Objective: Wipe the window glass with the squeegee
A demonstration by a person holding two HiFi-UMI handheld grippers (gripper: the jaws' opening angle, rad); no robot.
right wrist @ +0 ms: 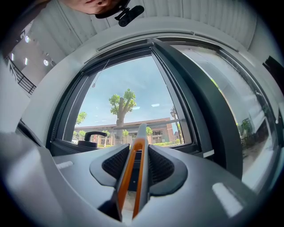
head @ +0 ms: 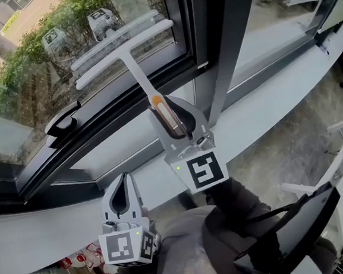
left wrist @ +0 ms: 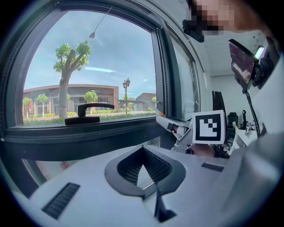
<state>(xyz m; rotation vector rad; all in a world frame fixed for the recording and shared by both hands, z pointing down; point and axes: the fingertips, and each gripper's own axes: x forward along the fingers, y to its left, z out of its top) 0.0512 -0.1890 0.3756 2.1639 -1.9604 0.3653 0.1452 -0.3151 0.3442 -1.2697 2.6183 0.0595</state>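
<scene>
One squeegee (head: 122, 51) gripped in right tongs (head: 164, 110), blade at glass (head: 30, 92); left tongs (head: 124, 178) closed, empty. Next, likely: an even wiping pull.

So the right gripper (head: 168, 117) is clamped on the orange-and-white grip of the squeegee (head: 128, 65). The white stem runs up and away from its jaws to the T-shaped blade, which sits across the window glass (head: 29, 74). The left gripper (head: 124, 177) is lower down and off to the right gripper's left, its 2 jaw tips together with nothing in them, over the white sill (head: 276, 103). A black window handle (head: 62, 120) sits on the dark frame (head: 128, 116), up past the left gripper and left of the right gripper.
</scene>
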